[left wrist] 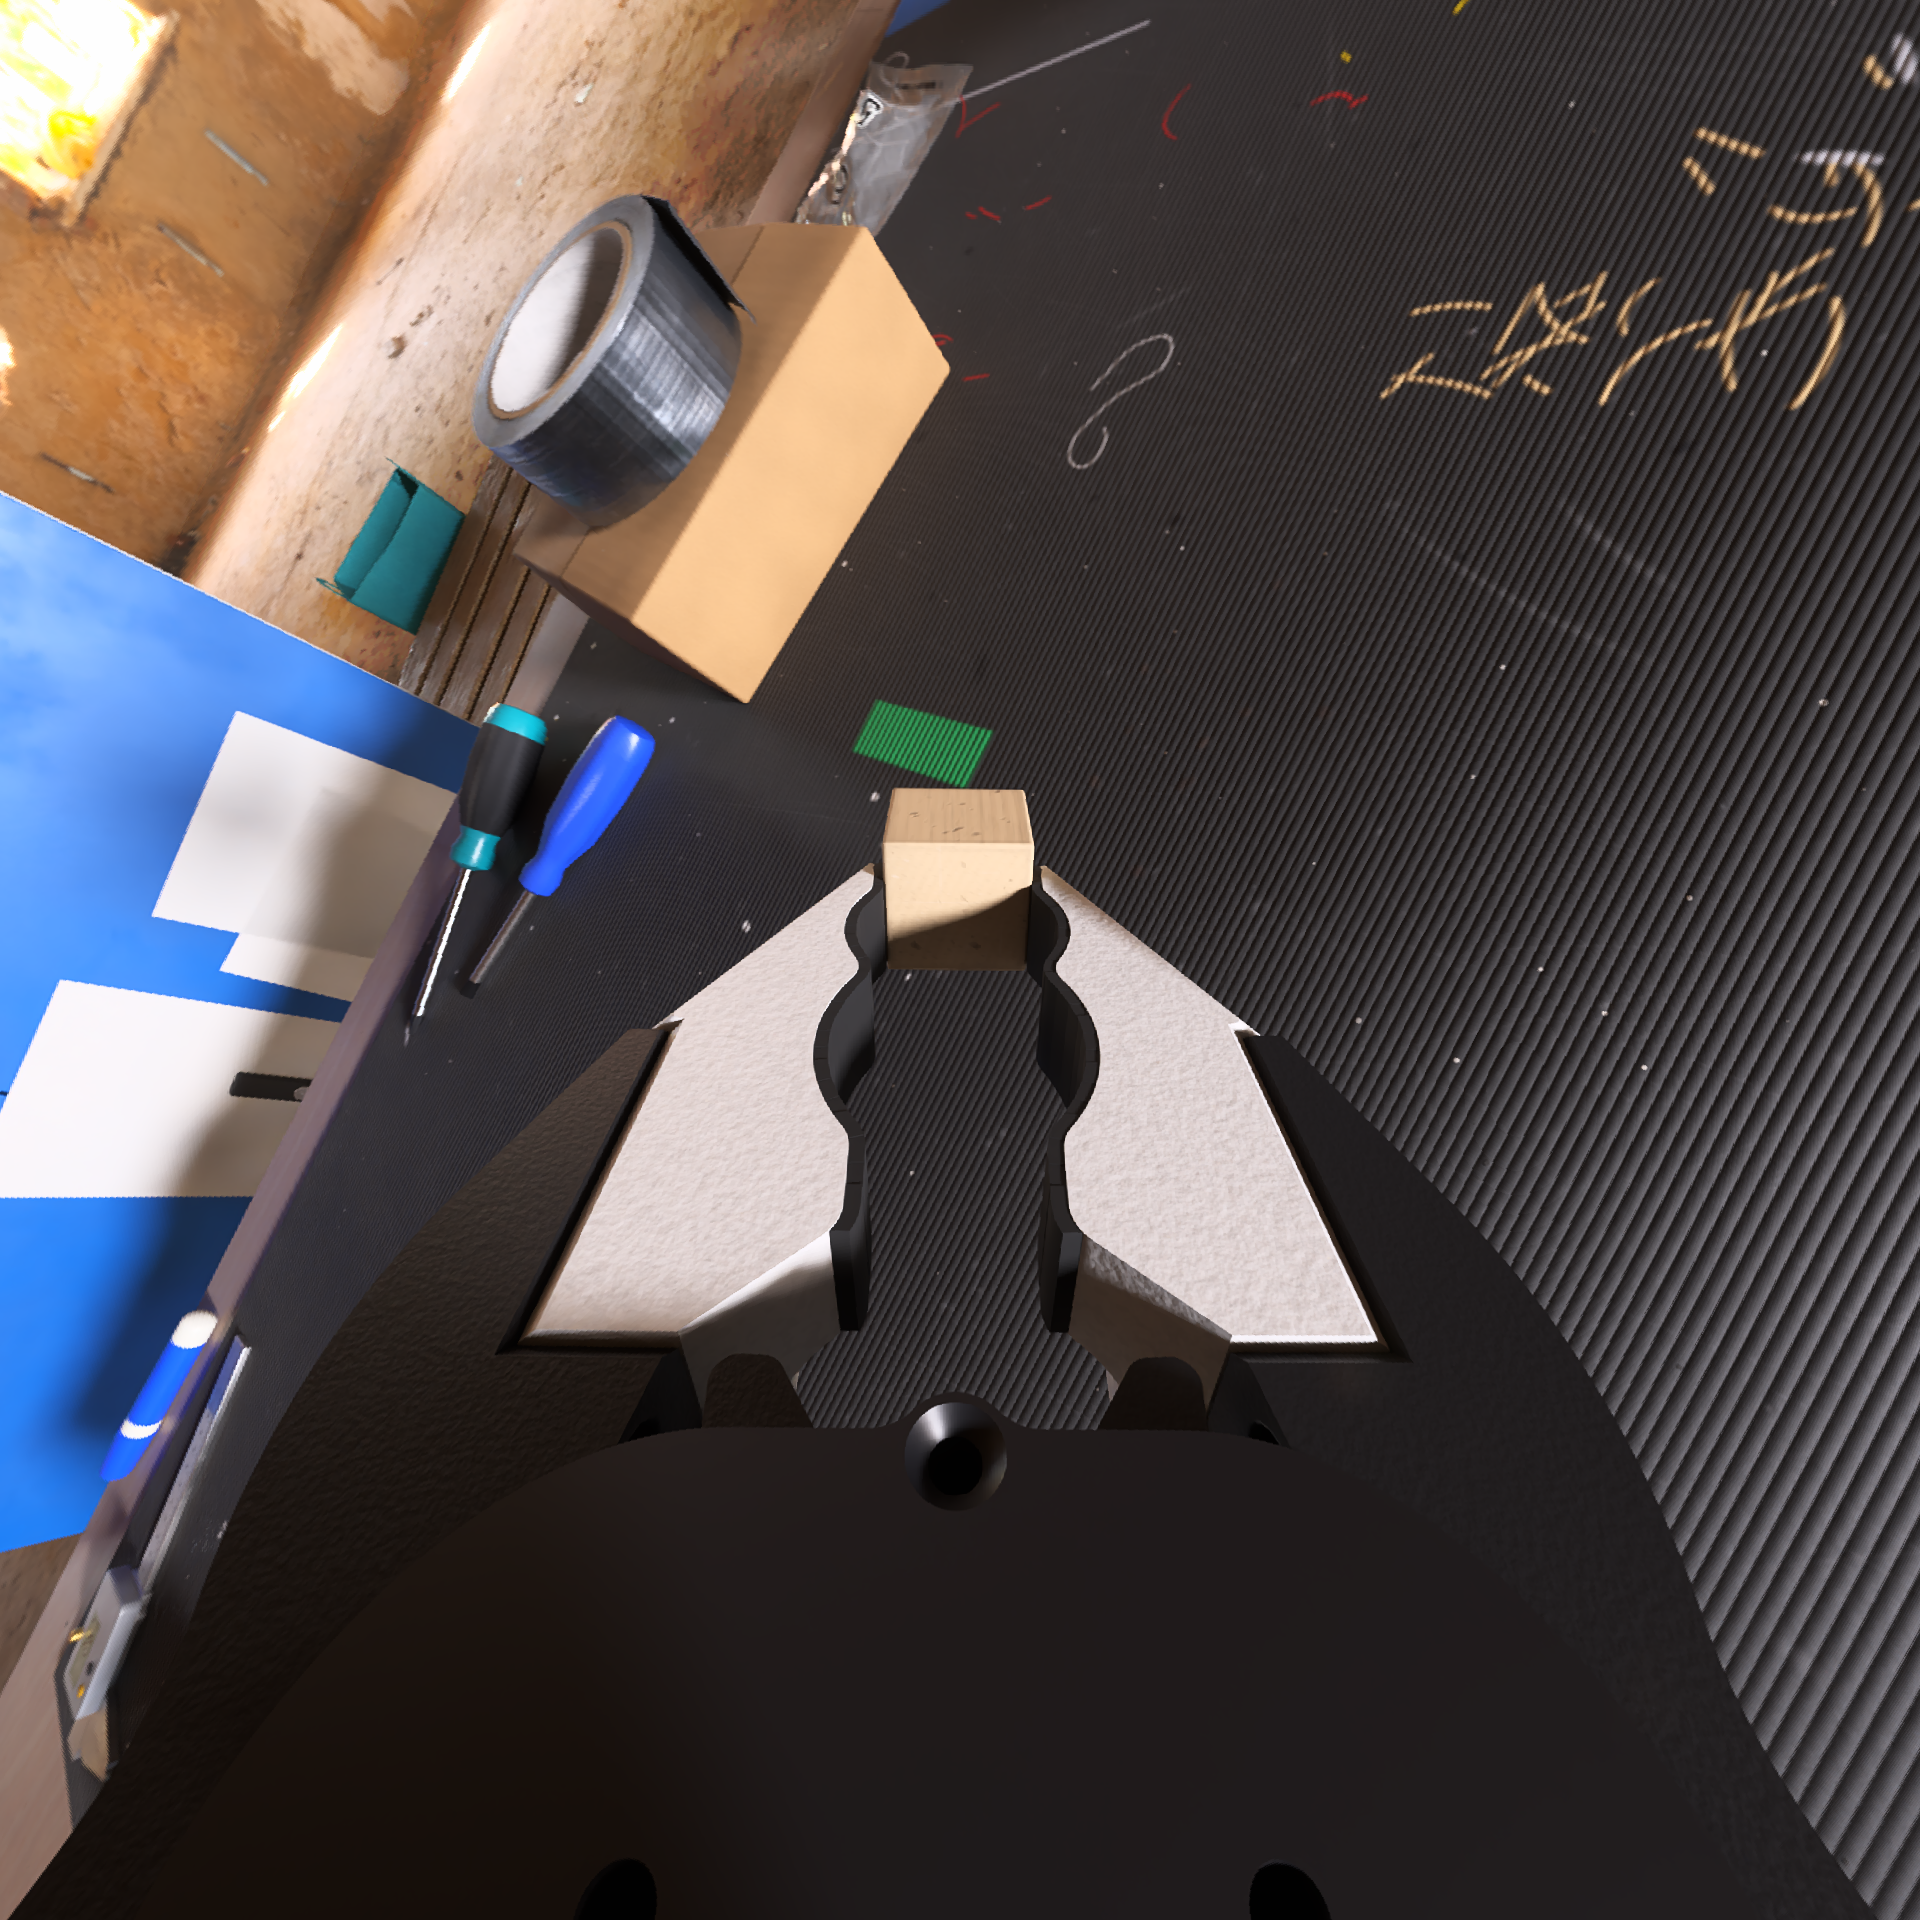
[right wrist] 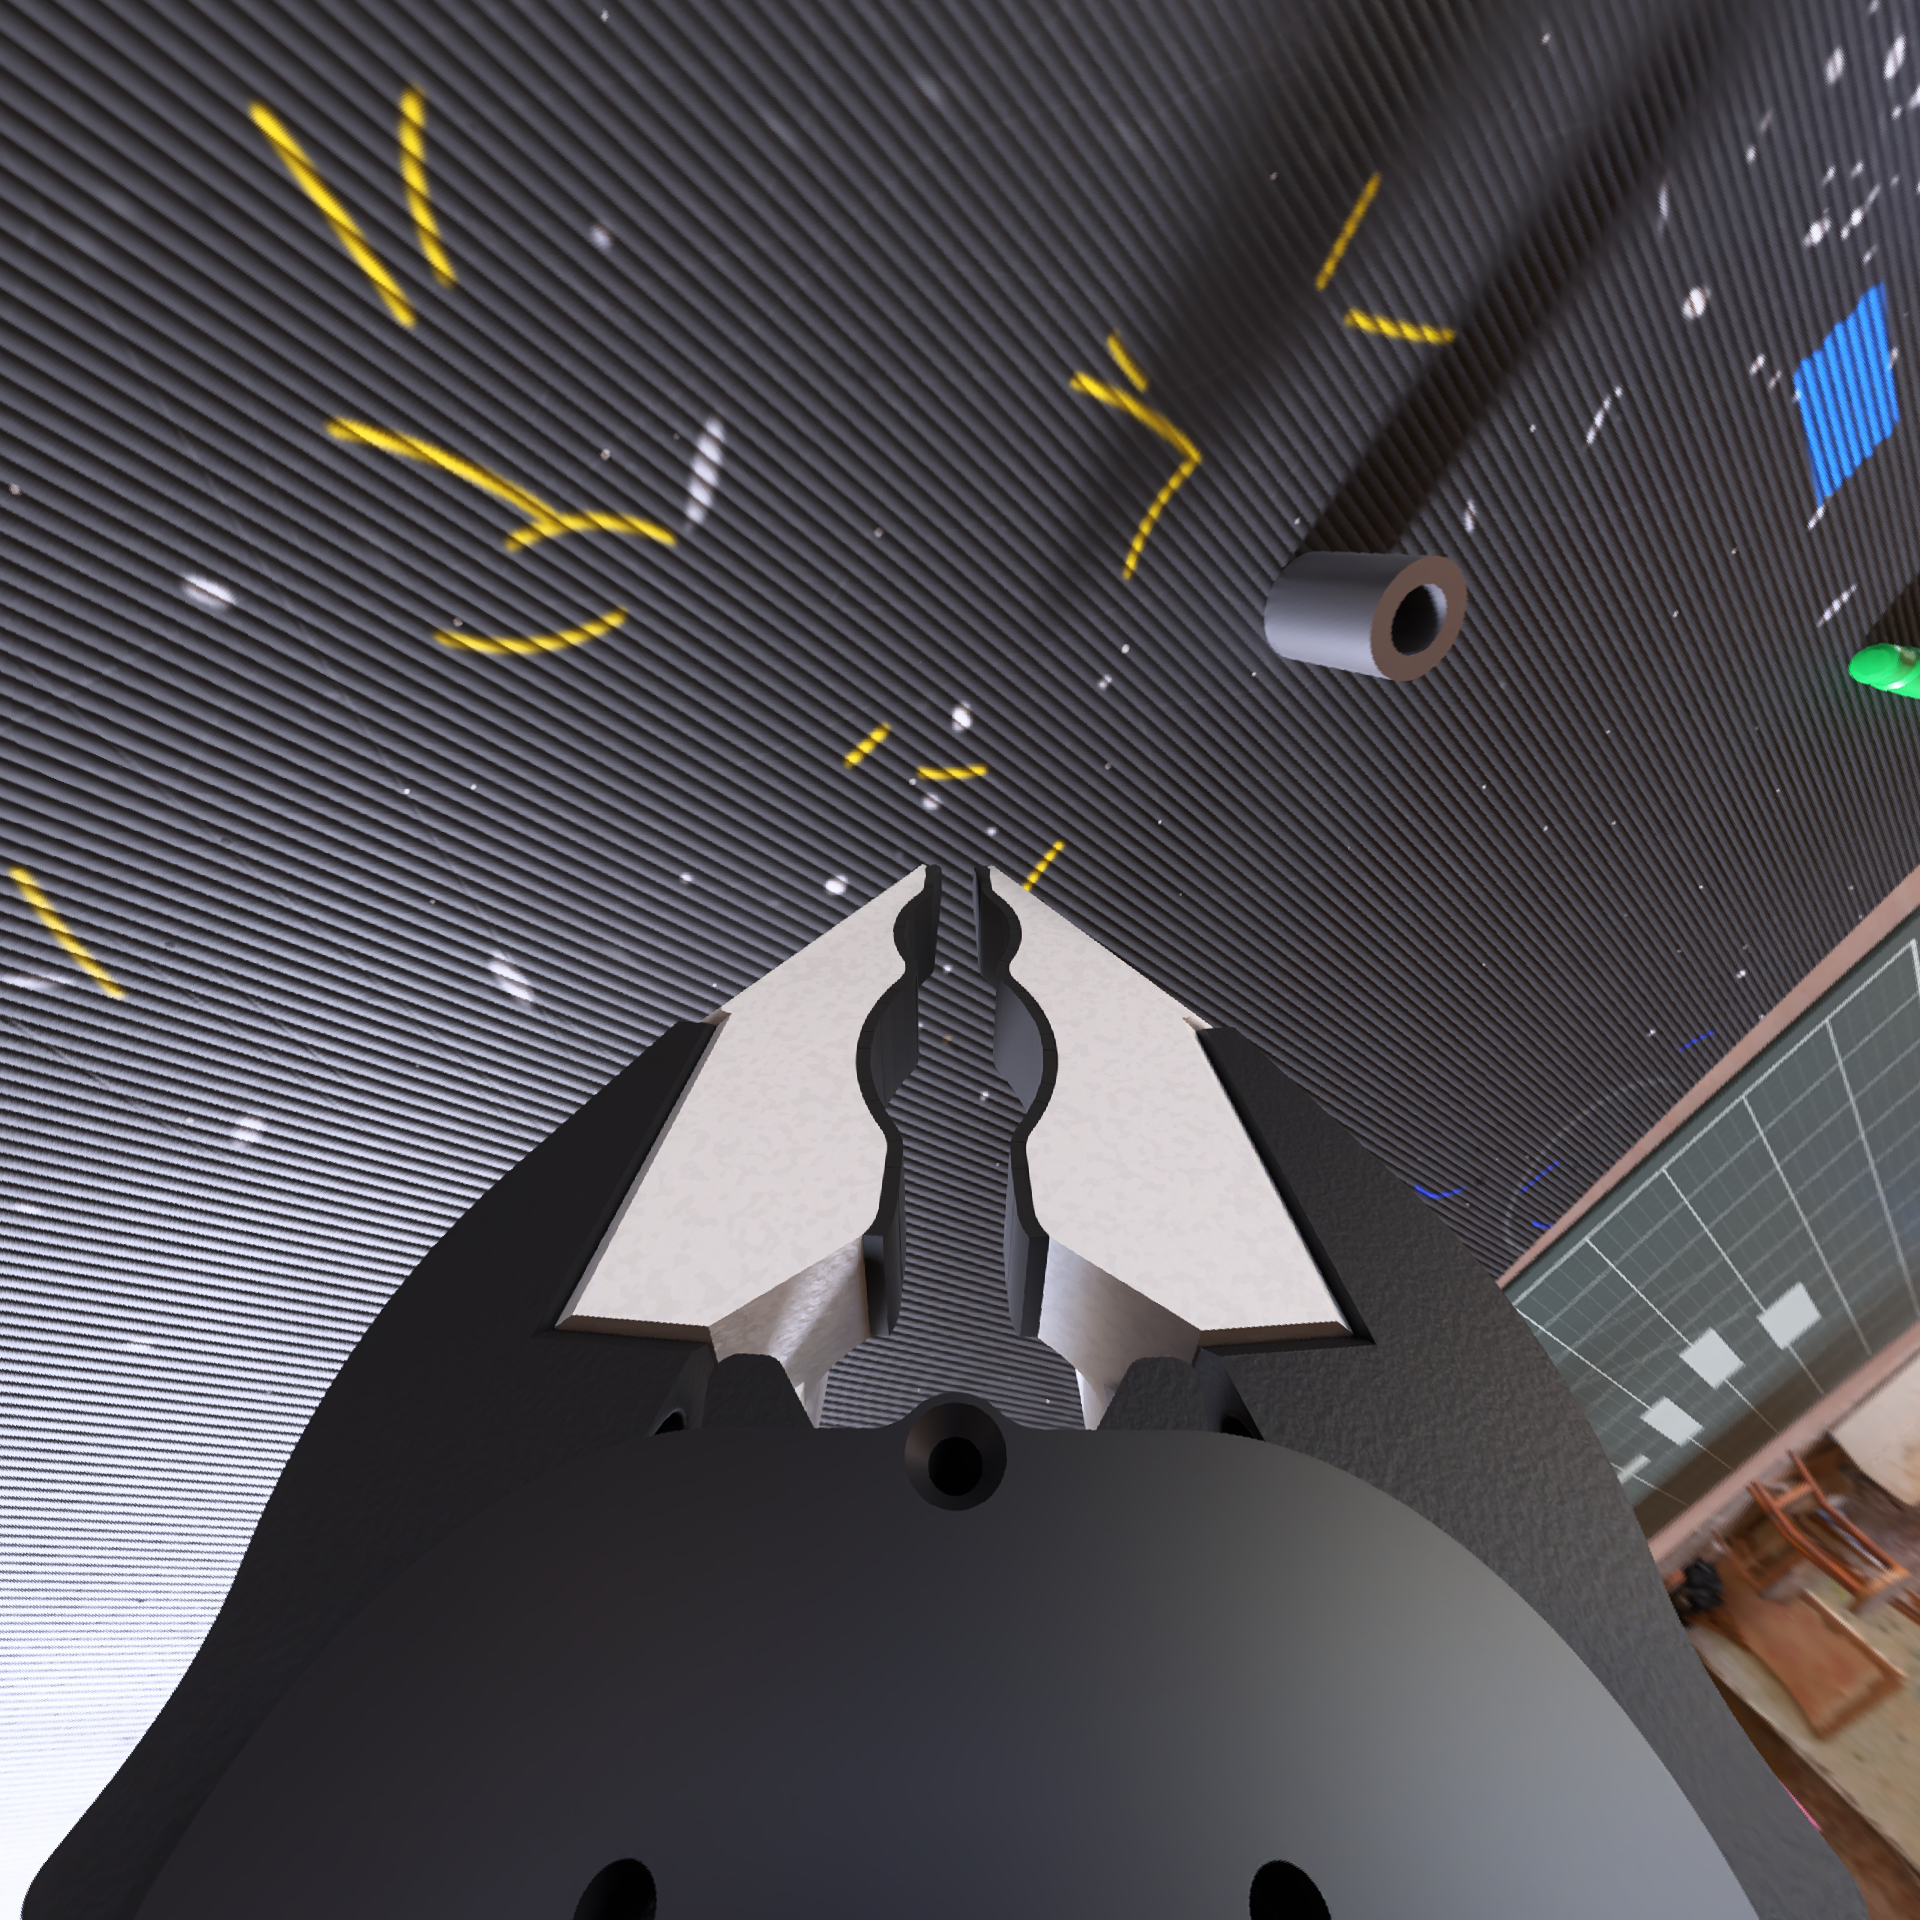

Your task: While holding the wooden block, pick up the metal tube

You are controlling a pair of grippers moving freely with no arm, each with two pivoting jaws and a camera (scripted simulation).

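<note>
In the left wrist view my left gripper (left wrist: 957, 906) is shut on a small pale wooden block (left wrist: 957, 878), held at the fingertips above the dark ribbed mat (left wrist: 1455, 831). In the right wrist view a short grey metal tube (right wrist: 1361, 613) lies on its side on the mat, its open end facing me, ahead and to the right of my right gripper (right wrist: 957, 883). The right gripper's fingers are almost together with only a thin gap and hold nothing. The tube is well apart from the fingertips.
Left wrist view: a cardboard box (left wrist: 769, 468) with a grey tape roll (left wrist: 613, 364) on it, two screwdrivers (left wrist: 566, 831), a green patch (left wrist: 923, 743), a blue board (left wrist: 125, 935) at the left. Right wrist view: a green object (right wrist: 1886, 670) at the right edge, a blue patch (right wrist: 1849, 400), a gridded panel (right wrist: 1714, 1247) past the mat's edge.
</note>
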